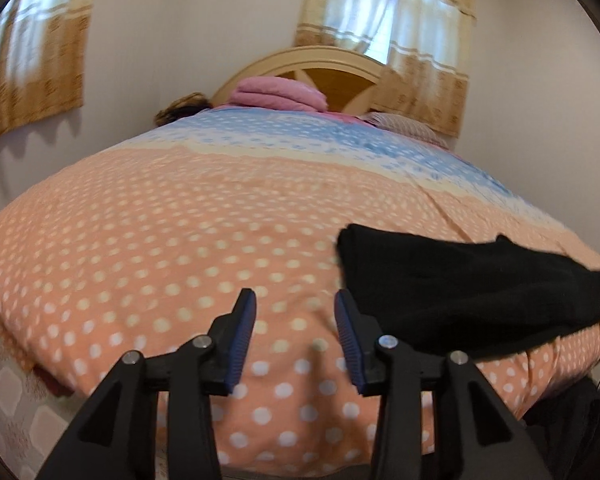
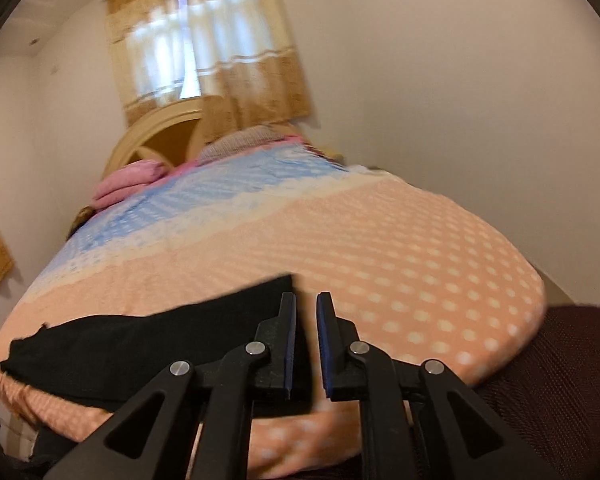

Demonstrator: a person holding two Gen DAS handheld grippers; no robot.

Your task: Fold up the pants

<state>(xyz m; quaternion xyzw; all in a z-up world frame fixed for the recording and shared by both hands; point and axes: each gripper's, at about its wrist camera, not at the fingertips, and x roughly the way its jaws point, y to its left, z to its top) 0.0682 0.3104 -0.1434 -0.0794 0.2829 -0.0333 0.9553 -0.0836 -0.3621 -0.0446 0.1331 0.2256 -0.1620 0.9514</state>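
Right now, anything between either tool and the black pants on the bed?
Nothing visible. The black pants lie on the dotted bedspread, just right of the open left tool. The right tool, slightly open, is at their other edge. Both tools are empty.

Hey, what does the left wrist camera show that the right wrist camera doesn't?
Only the left wrist view shows the open left gripper and a brown fuzzy thing at the bed's far corner. Only the right wrist view shows the right gripper, jaws slightly apart with nothing between them, and dark maroon fabric at right. Both show the black pants on the dotted bedspread, the folded pink blanket and the headboard.
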